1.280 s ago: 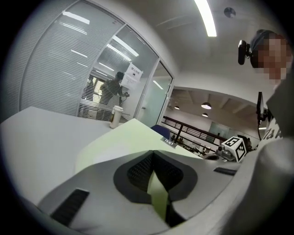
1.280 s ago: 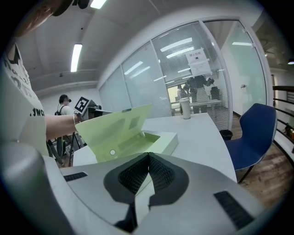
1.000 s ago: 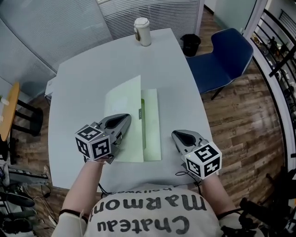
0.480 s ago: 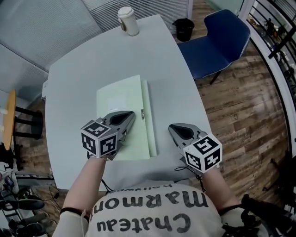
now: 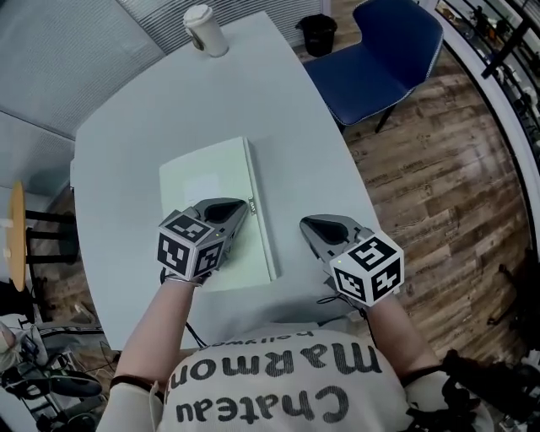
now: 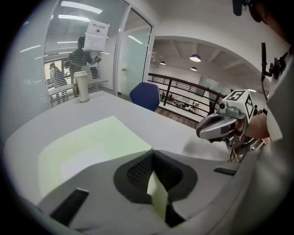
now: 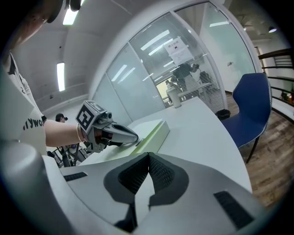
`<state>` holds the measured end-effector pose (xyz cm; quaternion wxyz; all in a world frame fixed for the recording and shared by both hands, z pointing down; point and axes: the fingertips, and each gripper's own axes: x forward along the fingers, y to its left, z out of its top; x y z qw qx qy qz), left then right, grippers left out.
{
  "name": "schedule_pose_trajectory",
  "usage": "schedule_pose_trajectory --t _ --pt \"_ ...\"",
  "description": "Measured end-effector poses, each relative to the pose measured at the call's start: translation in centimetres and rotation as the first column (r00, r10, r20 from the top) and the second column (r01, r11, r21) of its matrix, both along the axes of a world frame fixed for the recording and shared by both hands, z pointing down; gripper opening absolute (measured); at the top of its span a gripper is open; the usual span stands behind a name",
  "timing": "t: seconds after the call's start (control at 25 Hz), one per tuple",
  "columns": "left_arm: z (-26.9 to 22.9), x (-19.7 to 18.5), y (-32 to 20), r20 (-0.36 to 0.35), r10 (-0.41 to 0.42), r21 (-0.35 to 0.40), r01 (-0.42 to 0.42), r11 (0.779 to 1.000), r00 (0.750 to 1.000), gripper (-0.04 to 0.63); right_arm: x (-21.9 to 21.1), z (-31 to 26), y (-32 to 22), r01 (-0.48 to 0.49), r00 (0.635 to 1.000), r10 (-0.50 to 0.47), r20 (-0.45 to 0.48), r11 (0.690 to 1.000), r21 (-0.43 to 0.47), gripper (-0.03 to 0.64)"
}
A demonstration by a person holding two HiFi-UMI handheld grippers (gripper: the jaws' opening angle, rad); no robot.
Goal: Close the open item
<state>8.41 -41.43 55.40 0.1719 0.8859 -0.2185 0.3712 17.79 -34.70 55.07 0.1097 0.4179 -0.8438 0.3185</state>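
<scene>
A pale green folder (image 5: 207, 190) lies flat and closed on the white table (image 5: 126, 126); it also shows as a green slab in the left gripper view (image 6: 92, 142) and in the right gripper view (image 7: 154, 133). My left gripper (image 5: 243, 207) rests on its top near the right edge, by a small clasp, with its jaws shut and tips together (image 6: 153, 151). My right gripper (image 5: 305, 224) hovers over bare table just right of the folder, apart from it, jaws shut with nothing in them (image 7: 148, 156).
A white lidded cup (image 5: 201, 25) stands at the table's far end. A blue chair (image 5: 388, 51) and a small black bin (image 5: 318, 32) sit on the wood floor to the right. The table's near edge is close to the person's body.
The folder's raised cover has come down and the folder now lies closed. The left gripper moved right with it onto the top. The right gripper barely shifted.
</scene>
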Motion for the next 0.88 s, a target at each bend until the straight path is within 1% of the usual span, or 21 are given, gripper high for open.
schedule_pose_trajectory --t 0.08,0.24,0.36,0.48,0.64,0.8,0.88 --pt "0.3 0.1 -0.1 0.014 0.013 -0.001 -0.013 1.000 1.000 -0.006 0.0 0.2 -0.1 -0.001 1.000 0.001 0.003 1.000 -0.005 0.000" --pt "1.2 0.6 0.2 0.063 0.040 -0.011 -0.039 0.999 0.997 -0.006 0.5 0.5 -0.1 0.001 1.000 -0.001 0.005 1.000 -0.007 0.000" --pt "1.2 0.7 0.5 0.086 0.046 -0.016 -0.045 0.999 0.995 -0.006 0.7 0.3 0.2 0.003 1.000 -0.003 0.010 1.000 -0.008 0.000" --pt "1.5 1.0 1.0 0.133 0.081 0.002 -0.082 0.997 0.988 -0.006 1.1 0.6 0.7 0.004 1.000 -0.004 0.010 1.000 -0.009 0.000" --pt "1.8 1.5 2.0 0.235 0.157 0.041 -0.171 0.984 0.959 -0.003 1.5 1.0 1.5 0.005 1.000 -0.005 0.015 1.000 -0.011 0.000" --pt "2.4 1.7 2.7 0.298 0.195 0.054 -0.220 0.974 0.935 0.002 1.4 1.5 2.2 0.014 1.000 -0.014 0.020 1.000 -0.010 0.000" --pt "2.7 1.8 2.8 0.345 0.233 0.041 -0.263 0.964 0.909 0.003 1.4 1.9 2.4 0.018 1.000 -0.018 0.020 1.000 -0.011 0.000"
